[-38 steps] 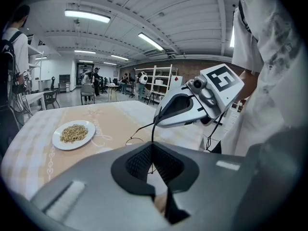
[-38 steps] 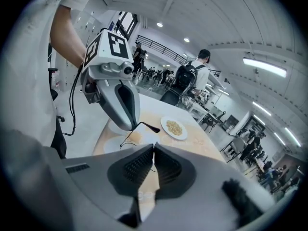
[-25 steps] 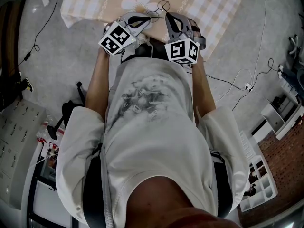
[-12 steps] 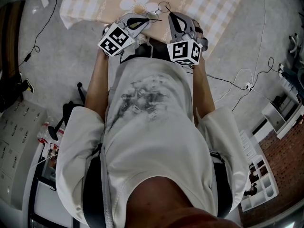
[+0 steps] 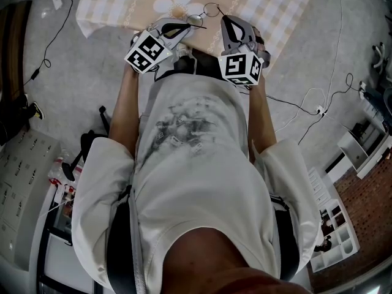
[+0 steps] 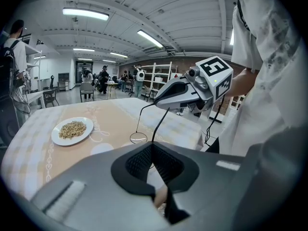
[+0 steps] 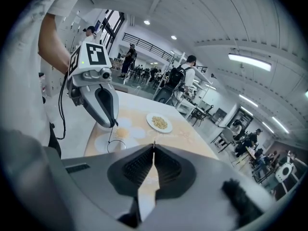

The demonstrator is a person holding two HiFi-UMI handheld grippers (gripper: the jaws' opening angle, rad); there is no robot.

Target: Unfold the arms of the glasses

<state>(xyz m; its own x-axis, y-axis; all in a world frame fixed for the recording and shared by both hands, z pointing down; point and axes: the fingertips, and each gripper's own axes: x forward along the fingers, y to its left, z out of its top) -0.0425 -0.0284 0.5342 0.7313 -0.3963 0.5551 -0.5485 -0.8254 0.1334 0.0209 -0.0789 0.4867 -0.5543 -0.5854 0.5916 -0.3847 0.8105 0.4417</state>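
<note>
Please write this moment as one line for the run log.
left gripper: shut on glasses | right gripper: shut on glasses | glasses: between grippers, over table

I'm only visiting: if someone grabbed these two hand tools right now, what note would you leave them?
Left gripper: shut on a thin black arm of the glasses.
Right gripper: shut, apparently pinching another thin part of the frame.
Glasses hang in the air between both, above the table.
Done: glasses picked up. Left: swing both arms fully open; how far they are now is unclear.
</note>
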